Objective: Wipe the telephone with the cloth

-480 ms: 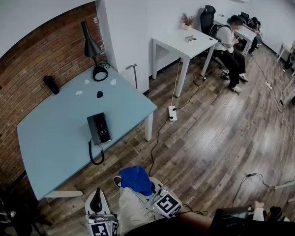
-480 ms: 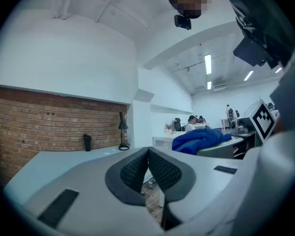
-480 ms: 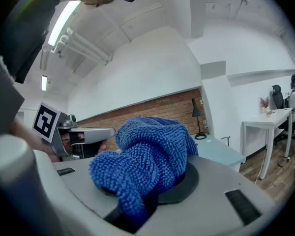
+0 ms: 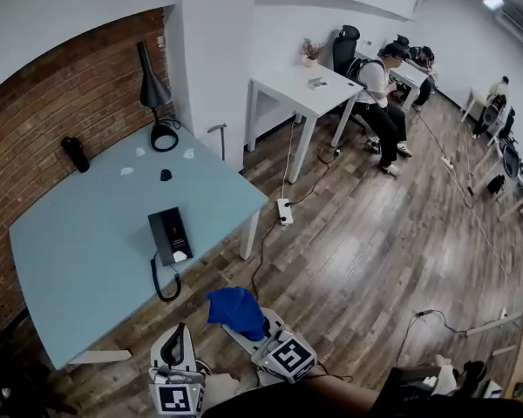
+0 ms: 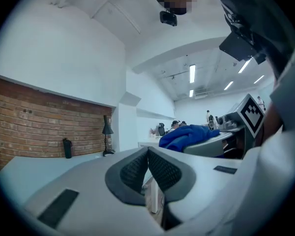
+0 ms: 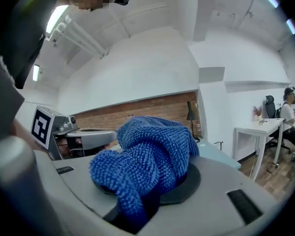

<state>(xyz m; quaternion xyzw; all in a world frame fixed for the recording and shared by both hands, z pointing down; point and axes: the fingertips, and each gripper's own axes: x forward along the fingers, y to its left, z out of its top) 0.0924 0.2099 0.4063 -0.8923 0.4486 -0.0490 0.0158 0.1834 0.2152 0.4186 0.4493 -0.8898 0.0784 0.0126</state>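
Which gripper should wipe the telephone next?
Probably the right. The right gripper is shut on the blue cloth, ready to wipe. The left gripper is shut on nothing. Neither has reached the telephone on the table yet.

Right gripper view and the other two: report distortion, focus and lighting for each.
Right gripper view: heavy fisheye, dark corners, blue cloth sharp up close, ceiling light strip glaring. Left gripper view: same dark vignette, ceiling lights blown out. Head view: evenly lit, brick wall bowed, telephone crisp.
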